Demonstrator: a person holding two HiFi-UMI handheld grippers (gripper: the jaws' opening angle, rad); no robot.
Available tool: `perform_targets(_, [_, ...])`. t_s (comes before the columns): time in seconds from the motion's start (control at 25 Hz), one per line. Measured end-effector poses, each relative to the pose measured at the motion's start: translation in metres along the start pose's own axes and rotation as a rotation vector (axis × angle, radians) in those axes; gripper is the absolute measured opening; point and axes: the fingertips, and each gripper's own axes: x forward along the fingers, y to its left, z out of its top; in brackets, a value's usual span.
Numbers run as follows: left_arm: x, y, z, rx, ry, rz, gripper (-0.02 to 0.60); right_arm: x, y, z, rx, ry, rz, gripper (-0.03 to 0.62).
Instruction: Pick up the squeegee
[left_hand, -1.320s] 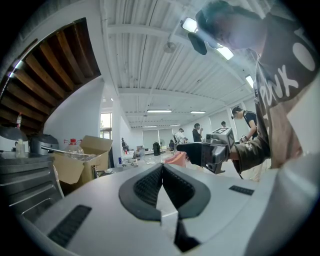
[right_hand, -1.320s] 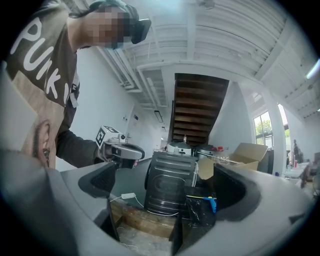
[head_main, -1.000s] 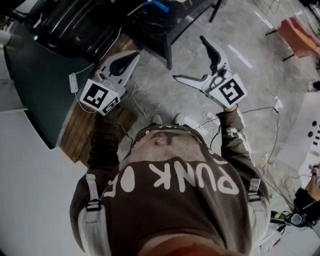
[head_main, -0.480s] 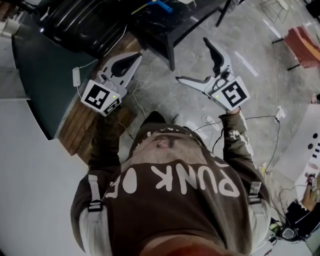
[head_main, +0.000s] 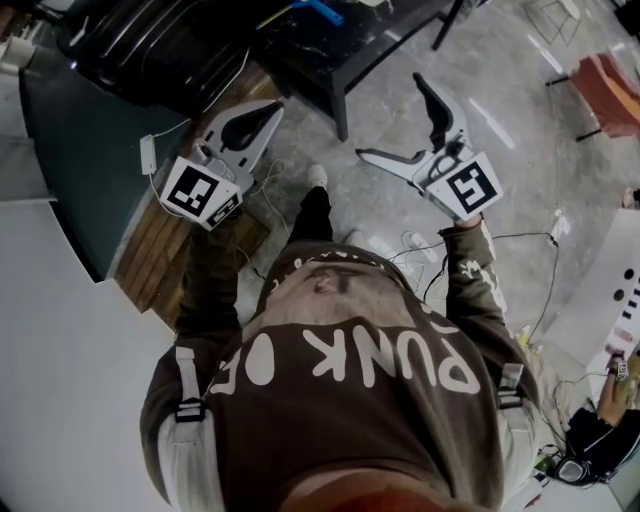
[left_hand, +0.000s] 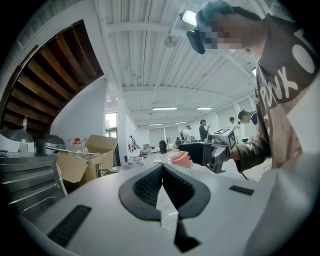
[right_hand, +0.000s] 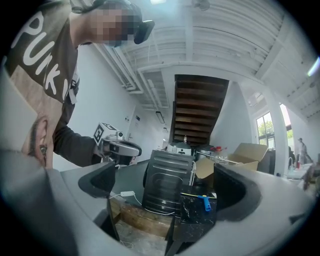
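Since neither tool has touched it yet, reads as barely begun: an approach at most, judging by one shoe (head_main: 316, 176) set forward on the concrete floor.

Can make out the squeegee (right_hand: 205, 202) by its blue handle, lying on top of the black marble table (right_hand: 192, 220), with a thin yellow strip beside it that may be the blade; too small to tell. Shows up again in the head view at the far edge, well apart from both tools.

Finds the right gripper (head_main: 390, 115) spread wide, with nothing between its jaws but open air, and pointed toward that table so that the squeegee sits framed in the gap. Finds the left gripper (head_main: 272, 110) with its jaws pressed together, the ribbed pads meeting tip to tip, clamping nothing, and held up level with the other.

Also worth noting beside the table: a dark ribbed case (right_hand: 167, 185) standing on a wooden platform (right_hand: 140, 215), and a cardboard box (right_hand: 247, 150) behind.

Done so far: nothing beyond facing the goal with one tool ready. Left to do, by this reading: closing the distance, bringing the open right jaws down around the blue handle, squeezing, and lifting clear of the table top without dragging the yellow strip along it.
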Motion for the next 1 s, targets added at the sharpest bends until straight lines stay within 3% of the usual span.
perform_targets(1.0, [0.095, 0.247, -0.068, -0.108, -0.005, -0.059, 0.003, 0.197, -0.172, -0.066, 0.053, 0.104, -0.078, 0.594])
